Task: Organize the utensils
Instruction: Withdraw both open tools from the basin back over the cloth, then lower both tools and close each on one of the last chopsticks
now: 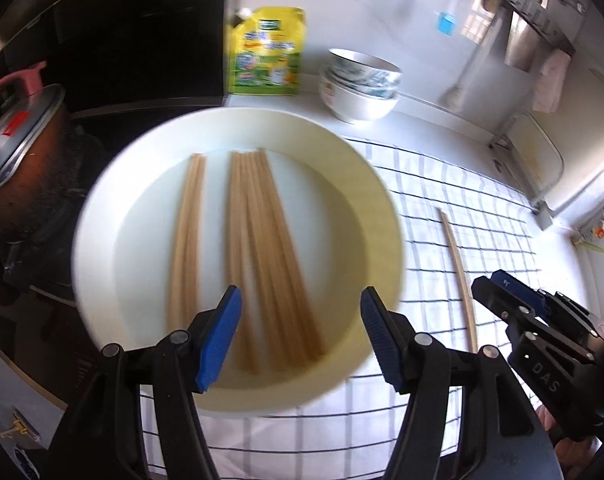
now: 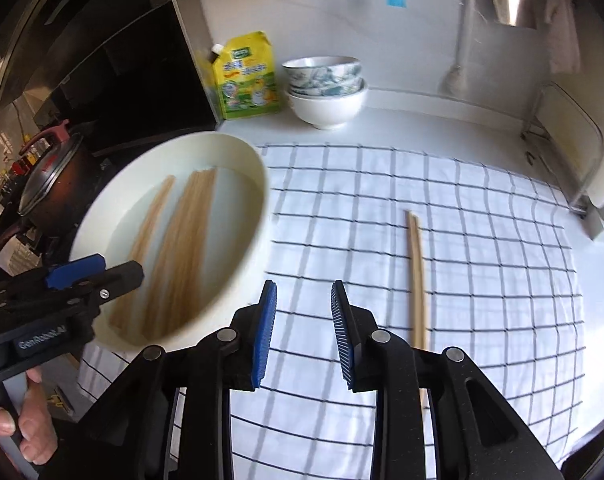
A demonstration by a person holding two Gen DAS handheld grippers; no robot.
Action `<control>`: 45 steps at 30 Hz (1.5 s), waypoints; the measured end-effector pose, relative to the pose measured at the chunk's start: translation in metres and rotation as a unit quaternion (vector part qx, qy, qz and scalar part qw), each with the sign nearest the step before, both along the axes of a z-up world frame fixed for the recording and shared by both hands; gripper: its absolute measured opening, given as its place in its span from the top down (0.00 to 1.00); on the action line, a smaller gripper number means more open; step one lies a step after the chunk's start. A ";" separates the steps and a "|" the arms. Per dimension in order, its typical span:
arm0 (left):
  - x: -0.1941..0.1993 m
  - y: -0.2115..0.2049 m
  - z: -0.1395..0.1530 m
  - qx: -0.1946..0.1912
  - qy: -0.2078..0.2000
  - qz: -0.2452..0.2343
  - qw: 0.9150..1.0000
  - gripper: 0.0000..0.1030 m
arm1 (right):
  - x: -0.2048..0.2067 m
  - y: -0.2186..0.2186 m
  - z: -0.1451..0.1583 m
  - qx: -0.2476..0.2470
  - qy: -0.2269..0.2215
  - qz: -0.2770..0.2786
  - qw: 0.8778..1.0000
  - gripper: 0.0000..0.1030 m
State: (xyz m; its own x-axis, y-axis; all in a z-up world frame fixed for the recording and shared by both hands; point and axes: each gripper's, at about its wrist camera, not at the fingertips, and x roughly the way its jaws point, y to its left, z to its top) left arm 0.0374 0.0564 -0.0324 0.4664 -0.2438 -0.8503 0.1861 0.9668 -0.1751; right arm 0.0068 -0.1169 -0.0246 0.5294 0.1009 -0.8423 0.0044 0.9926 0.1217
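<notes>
A cream plate holds several wooden chopsticks, a small group at left and a larger bundle beside it. My left gripper is open and empty, its fingers over the plate's near rim. It also shows in the right wrist view. A pair of chopsticks lies on the checked white cloth right of the plate. My right gripper is open and empty above the cloth, left of that pair. It shows at the right in the left wrist view.
Stacked bowls and a yellow-green pouch stand at the back of the counter. A lidded pot sits on the stove at left. A rack stands at the right.
</notes>
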 end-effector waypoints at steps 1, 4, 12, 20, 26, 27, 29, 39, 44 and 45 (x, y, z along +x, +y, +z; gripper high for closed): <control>-0.003 -0.007 0.000 -0.001 0.001 -0.004 1.000 0.41 | -0.004 -0.009 -0.003 -0.001 0.004 -0.006 1.000 0.74; -0.009 -0.027 -0.002 -0.005 0.004 -0.013 1.000 0.40 | -0.015 -0.033 -0.014 -0.013 0.012 -0.019 1.000 0.73; -0.026 -0.069 -0.005 0.003 0.007 -0.034 0.999 0.38 | -0.031 -0.086 -0.047 -0.016 0.042 -0.049 0.998 0.73; -0.033 -0.096 -0.016 0.016 0.022 -0.045 0.999 0.35 | -0.033 -0.104 -0.070 -0.005 0.048 -0.043 0.998 0.73; -0.036 -0.108 -0.025 0.035 0.026 -0.044 0.998 0.34 | -0.028 -0.106 -0.086 0.006 0.055 -0.032 0.998 0.73; -0.036 -0.109 -0.027 0.039 0.027 -0.044 0.998 0.34 | -0.026 -0.106 -0.088 0.007 0.055 -0.030 0.998 0.73; -0.037 -0.112 -0.031 0.044 0.029 -0.044 0.998 0.34 | -0.024 -0.107 -0.091 0.008 0.055 -0.027 0.998 0.73; -0.036 -0.121 -0.039 0.050 0.033 -0.038 0.997 0.32 | -0.013 -0.101 -0.099 -0.015 0.043 0.000 0.999 0.69; -0.033 -0.125 -0.040 0.055 0.032 -0.032 0.997 0.26 | -0.012 -0.095 -0.102 -0.034 0.040 0.017 0.998 0.69; -0.033 -0.126 -0.040 0.056 0.030 -0.031 0.997 0.26 | -0.011 -0.095 -0.103 -0.035 0.040 0.020 0.998 0.69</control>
State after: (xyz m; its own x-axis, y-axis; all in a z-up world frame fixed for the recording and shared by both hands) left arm 0.0049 -0.0693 -0.0720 0.4001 -0.1725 -0.9001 0.2382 0.9680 -0.0796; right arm -0.0045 -0.2123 -0.1275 0.4570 0.0594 -0.8875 -0.0278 0.9982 0.0526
